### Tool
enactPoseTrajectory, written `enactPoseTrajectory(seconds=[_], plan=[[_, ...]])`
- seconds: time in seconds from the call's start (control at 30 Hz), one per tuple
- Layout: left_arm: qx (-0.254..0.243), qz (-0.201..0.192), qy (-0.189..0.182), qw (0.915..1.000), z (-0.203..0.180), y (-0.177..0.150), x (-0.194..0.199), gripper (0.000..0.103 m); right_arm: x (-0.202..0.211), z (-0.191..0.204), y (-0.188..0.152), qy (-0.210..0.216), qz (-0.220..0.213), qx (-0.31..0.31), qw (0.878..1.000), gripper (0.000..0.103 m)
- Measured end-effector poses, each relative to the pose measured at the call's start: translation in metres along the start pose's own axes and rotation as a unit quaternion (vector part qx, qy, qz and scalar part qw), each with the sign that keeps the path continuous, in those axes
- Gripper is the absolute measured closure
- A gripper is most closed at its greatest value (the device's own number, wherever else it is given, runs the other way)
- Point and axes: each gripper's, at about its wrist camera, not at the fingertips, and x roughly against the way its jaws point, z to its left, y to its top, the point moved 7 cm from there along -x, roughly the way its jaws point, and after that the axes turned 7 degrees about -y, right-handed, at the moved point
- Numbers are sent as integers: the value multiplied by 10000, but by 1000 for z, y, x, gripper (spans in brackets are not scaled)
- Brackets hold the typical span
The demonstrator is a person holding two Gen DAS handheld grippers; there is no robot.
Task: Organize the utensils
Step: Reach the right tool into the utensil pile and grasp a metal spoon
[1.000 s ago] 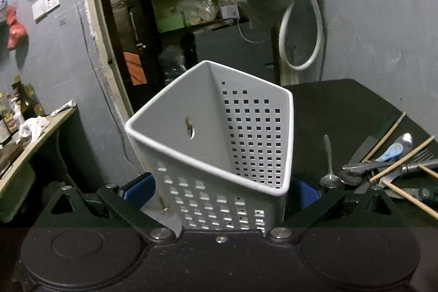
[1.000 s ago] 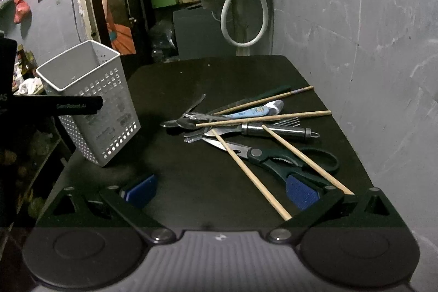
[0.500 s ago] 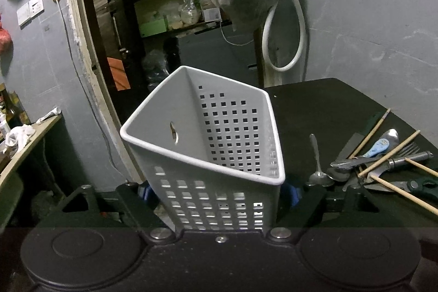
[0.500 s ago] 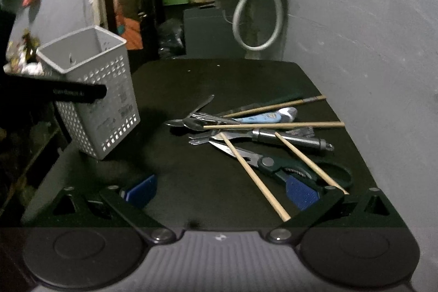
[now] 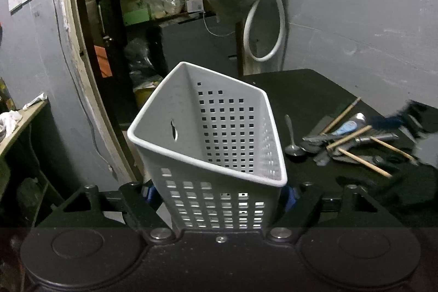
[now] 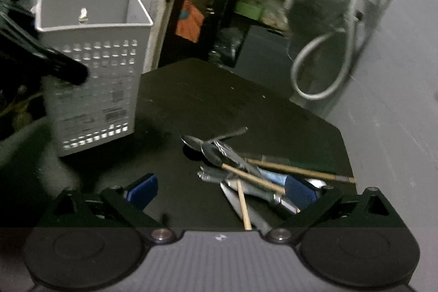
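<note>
Between my left gripper's [image 5: 219,196] fingers I clamp the white basket [image 5: 216,144], tilted toward the pile so loading is easy; my right gripper [image 6: 219,189] hovers wide over the utensils [image 6: 246,168] on the black table [image 6: 246,100].

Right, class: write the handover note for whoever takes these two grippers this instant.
Left tongs: shut on the white basket, which is tilted and has nothing in it.
Right tongs: open, empty, low over the utensil pile on the black table.
Done: basket gripped; no utensil sorted yet.
Left: spoons, fork, chopsticks and scissors go into the basket.
</note>
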Motion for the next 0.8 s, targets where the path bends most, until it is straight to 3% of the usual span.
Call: enactPoseTrajectory(seconds=[0.2,0.37,0.63,0.73,0.8], plan=[[70,91,-1,9999,-1,-12,18,24,-28,9,9,-24,-298,651,9974,11],[103,113,39,9999,0,-15,23,23,-53,25,14,35,-584,1415,9882,25],[119,142,68,9998,-1,-16,27,24,-73,58,12,-55,-1013,2728,9567,37],[121,147,79,9998,-1,-14,26,23,-77,64,12,-7,-1076,2935,9499,49],[120,146,81,9998,-2,-14,26,23,-82,67,11,62,-1016,2999,9485,67]])
